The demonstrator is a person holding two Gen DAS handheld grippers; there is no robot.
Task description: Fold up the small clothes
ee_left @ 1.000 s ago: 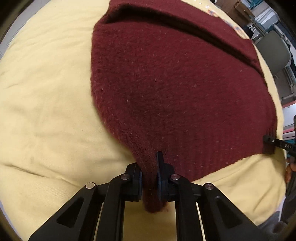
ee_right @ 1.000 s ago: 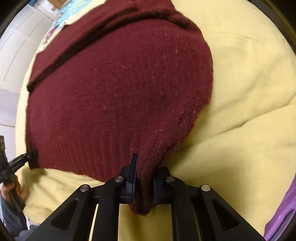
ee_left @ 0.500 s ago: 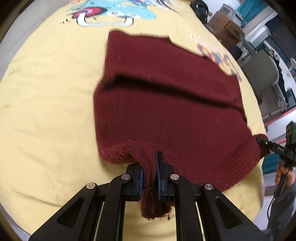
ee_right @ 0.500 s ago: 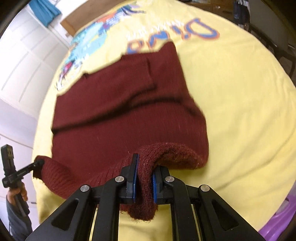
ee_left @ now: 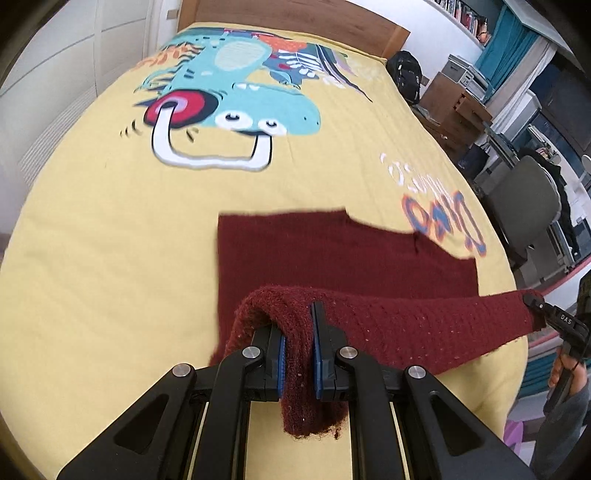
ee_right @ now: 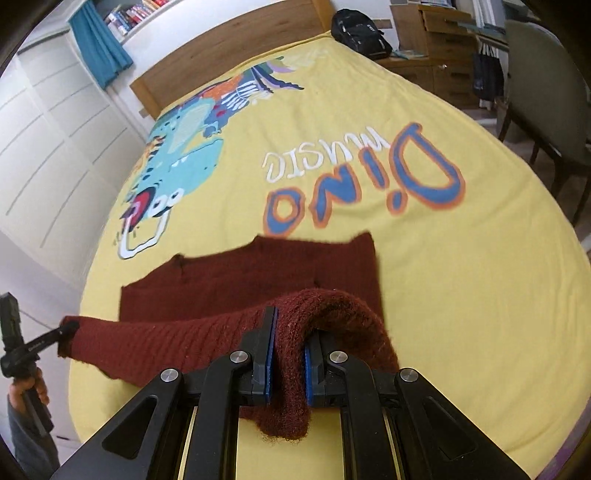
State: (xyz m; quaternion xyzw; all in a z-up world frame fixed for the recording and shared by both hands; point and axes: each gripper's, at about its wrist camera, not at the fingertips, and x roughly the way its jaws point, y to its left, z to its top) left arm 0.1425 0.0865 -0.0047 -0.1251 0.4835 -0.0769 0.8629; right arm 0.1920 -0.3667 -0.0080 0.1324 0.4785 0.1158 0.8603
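A dark red knitted sweater (ee_left: 332, 254) lies on the yellow bedspread (ee_left: 110, 240); it also shows in the right wrist view (ee_right: 258, 273). My left gripper (ee_left: 298, 332) is shut on the left corner of its near hem. My right gripper (ee_right: 287, 339) is shut on the right corner of the hem. Both corners are lifted off the bed, and the ribbed hem (ee_left: 424, 325) stretches taut between the grippers. The far part of the sweater rests flat. The right gripper's tip (ee_left: 543, 310) shows at the right edge of the left wrist view.
The bedspread has a dinosaur print (ee_left: 229, 85) and blue "Dino" lettering (ee_right: 365, 188). A wooden headboard (ee_right: 229, 55) and black backpack (ee_right: 358, 31) stand at the far end. A grey chair (ee_left: 524, 206) and wooden drawers (ee_left: 450, 107) stand to the right of the bed.
Both grippers have lifted the hem up and pulled back from the sweater. The views went from close on the knit to high above the bed.
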